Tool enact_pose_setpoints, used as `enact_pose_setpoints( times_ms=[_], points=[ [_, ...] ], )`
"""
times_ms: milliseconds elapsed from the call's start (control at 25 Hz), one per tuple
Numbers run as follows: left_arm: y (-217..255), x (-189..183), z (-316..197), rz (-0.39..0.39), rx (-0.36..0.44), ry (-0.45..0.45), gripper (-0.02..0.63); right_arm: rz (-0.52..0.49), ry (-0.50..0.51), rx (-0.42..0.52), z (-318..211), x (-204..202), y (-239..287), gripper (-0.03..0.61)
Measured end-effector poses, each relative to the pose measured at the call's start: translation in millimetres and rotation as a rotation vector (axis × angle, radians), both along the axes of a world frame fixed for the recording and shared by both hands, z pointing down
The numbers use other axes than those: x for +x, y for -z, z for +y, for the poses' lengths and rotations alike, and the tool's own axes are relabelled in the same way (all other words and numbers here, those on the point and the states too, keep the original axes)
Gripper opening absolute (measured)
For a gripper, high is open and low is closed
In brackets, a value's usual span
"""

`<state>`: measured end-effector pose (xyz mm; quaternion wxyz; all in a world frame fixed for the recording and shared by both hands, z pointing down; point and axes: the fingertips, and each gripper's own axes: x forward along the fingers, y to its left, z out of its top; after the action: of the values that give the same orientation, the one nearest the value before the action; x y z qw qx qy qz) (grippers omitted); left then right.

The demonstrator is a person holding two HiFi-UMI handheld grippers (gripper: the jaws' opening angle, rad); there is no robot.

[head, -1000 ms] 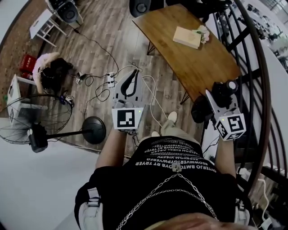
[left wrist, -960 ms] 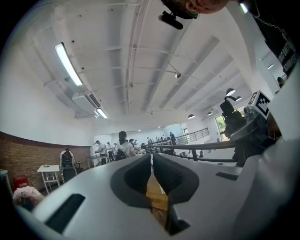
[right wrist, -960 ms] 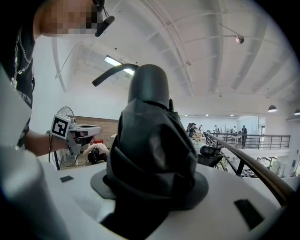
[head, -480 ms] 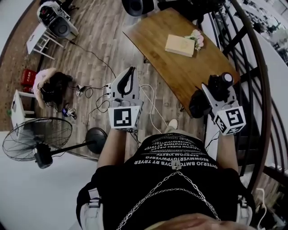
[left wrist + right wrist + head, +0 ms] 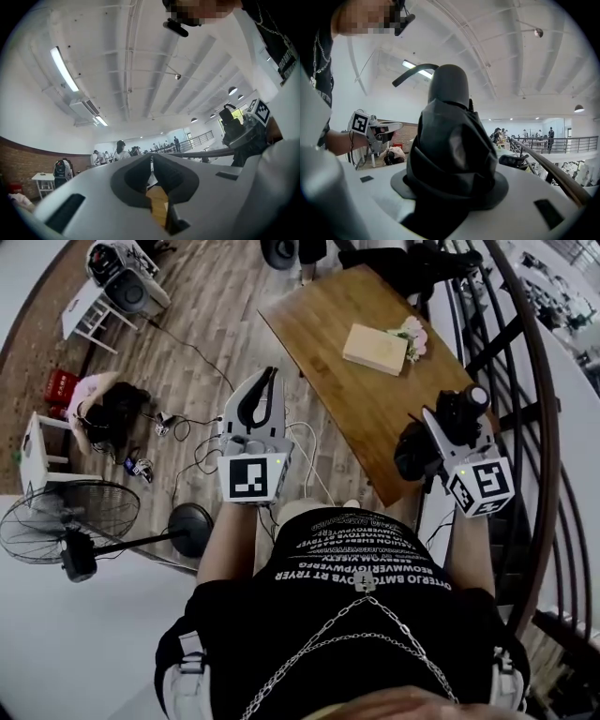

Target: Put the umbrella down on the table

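Observation:
The folded black umbrella (image 5: 415,452) sits between the jaws of my right gripper (image 5: 446,427), which is shut on it above the near corner of the wooden table (image 5: 319,324). In the right gripper view the umbrella (image 5: 452,150) fills the middle, its rounded grey end (image 5: 448,84) pointing away from the camera. My left gripper (image 5: 265,377) is held level over the floor just left of the table, jaws shut with nothing in them. In the left gripper view its fingertips (image 5: 151,157) meet, and a strip of table (image 5: 158,201) shows through the gap below them.
A pale book (image 5: 374,349) and small flowers (image 5: 411,331) lie on the table. A dark curved railing (image 5: 536,427) runs along the right. On the floor to the left are cables (image 5: 192,427), a standing fan (image 5: 56,526), a white stool (image 5: 37,451) and a crouched person (image 5: 103,404).
Both grippers have moved forward toward the table. The right gripper with the umbrella now hangs over the table's near corner; it was short of the edge before. Neither gripper's jaws changed.

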<state>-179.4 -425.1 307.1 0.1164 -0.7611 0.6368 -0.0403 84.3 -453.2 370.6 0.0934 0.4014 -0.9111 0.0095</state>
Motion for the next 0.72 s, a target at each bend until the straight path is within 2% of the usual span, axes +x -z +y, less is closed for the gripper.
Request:
enact_pose_setpoints(
  times_ms=[360, 720],
  points=[
    [-16.8, -12.8, -13.7, 0.002, -0.056, 0.04, 0.04, -0.015, 0.032, -0.031, -23.3, -17.9, -9.8, 0.247],
    [-24.5, -18.5, -71.3, -0.007, -0.077, -0.028, 0.04, -0.024, -0.017, -0.088, -56.8, -36.5, -33.5, 0.247]
  ],
)
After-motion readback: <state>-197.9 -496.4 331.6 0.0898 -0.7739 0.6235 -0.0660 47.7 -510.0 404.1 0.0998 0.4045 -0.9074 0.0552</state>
